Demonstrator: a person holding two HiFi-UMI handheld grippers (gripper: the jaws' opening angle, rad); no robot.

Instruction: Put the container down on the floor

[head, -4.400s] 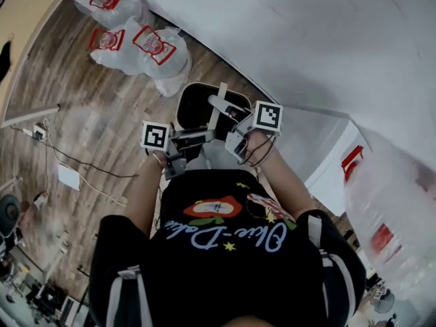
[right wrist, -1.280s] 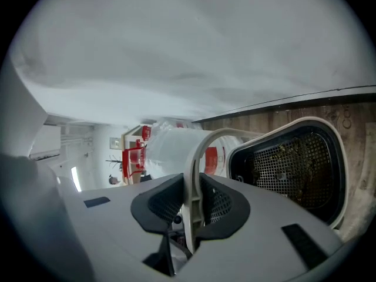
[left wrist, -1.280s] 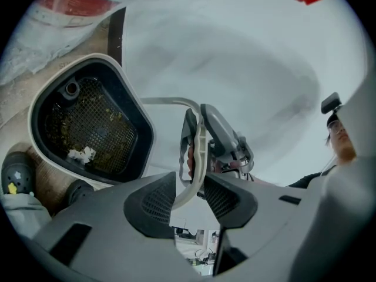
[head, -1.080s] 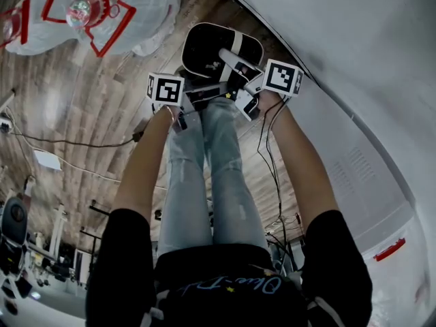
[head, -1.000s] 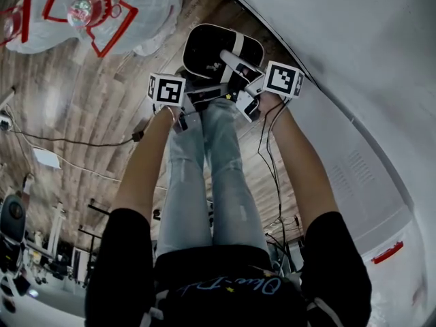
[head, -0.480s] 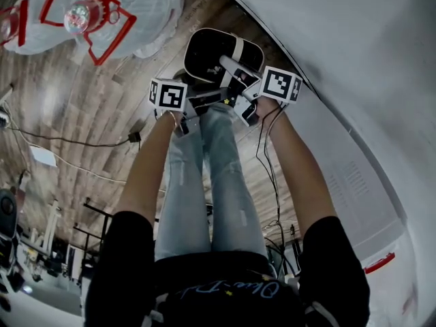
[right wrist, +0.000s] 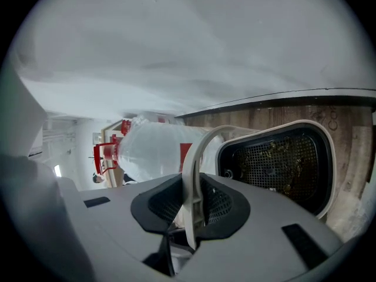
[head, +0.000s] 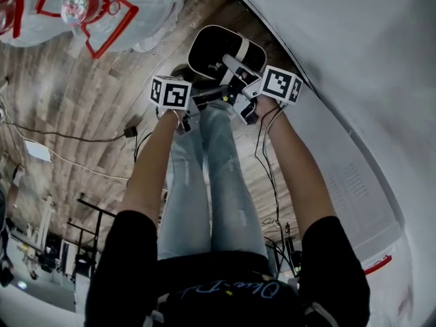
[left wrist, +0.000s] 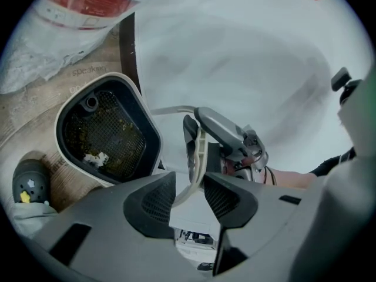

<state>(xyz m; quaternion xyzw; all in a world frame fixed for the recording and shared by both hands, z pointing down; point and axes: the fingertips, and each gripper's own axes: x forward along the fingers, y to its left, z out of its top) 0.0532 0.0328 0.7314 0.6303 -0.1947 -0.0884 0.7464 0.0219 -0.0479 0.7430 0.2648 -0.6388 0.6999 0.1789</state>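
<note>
Container [head: 211, 50]: one
Grippers: two, the left gripper [left wrist: 189, 195] and the right gripper [right wrist: 191, 207]
Bagged water bottles [head: 150, 12]: two
Person [head: 225, 291]: one
Black shoe [left wrist: 29, 184]: one

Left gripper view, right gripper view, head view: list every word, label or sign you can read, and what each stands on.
"speaking", about, faint print on the floor beside the container.
A second faint line under it: too blurred.
"Co", cut off, on the floor in the right gripper view.
Shirt: cursive print, upside down, partly hidden; unreadable.
Bags: red marks, no legible words.
</note>
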